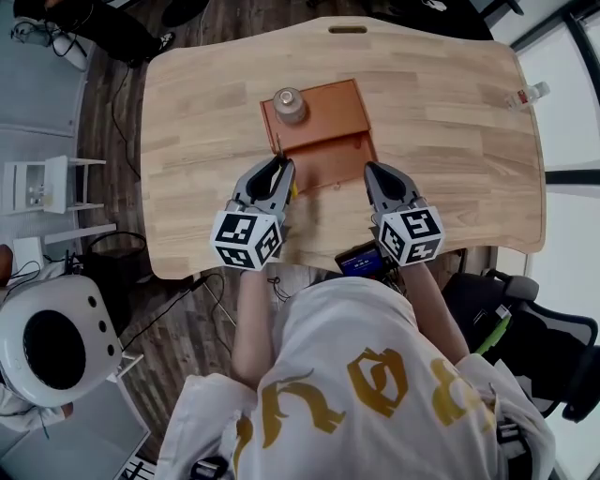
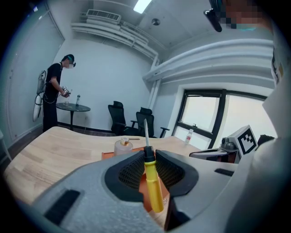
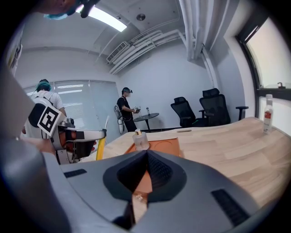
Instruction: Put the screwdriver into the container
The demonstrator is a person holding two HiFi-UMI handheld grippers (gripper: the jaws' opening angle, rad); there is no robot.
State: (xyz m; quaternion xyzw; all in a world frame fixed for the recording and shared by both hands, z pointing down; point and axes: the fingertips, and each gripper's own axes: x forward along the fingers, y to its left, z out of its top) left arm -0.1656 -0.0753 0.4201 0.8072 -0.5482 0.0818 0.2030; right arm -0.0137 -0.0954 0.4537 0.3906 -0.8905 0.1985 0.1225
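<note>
A screwdriver (image 2: 153, 184) with a yellow handle, black collar and thin metal shaft stands upright between the jaws of my left gripper (image 2: 149, 160), which is shut on its handle. In the head view the left gripper (image 1: 280, 171) hovers at the near left corner of the orange-brown container (image 1: 328, 117), the shaft (image 1: 277, 145) pointing at it. A small round jar (image 1: 290, 105) stands in the container's far left part. My right gripper (image 1: 376, 174) is shut and empty at the container's near right corner; in its own view the right gripper (image 3: 146, 153) faces the container (image 3: 164, 145).
The wooden table (image 1: 450, 159) has a slot (image 1: 348, 29) at its far edge and a clear bottle (image 1: 525, 96) at the far right. A dark device (image 1: 361, 260) sits at the near edge. A person (image 2: 54, 93) stands at a round table in the background; office chairs (image 2: 132, 119) are behind.
</note>
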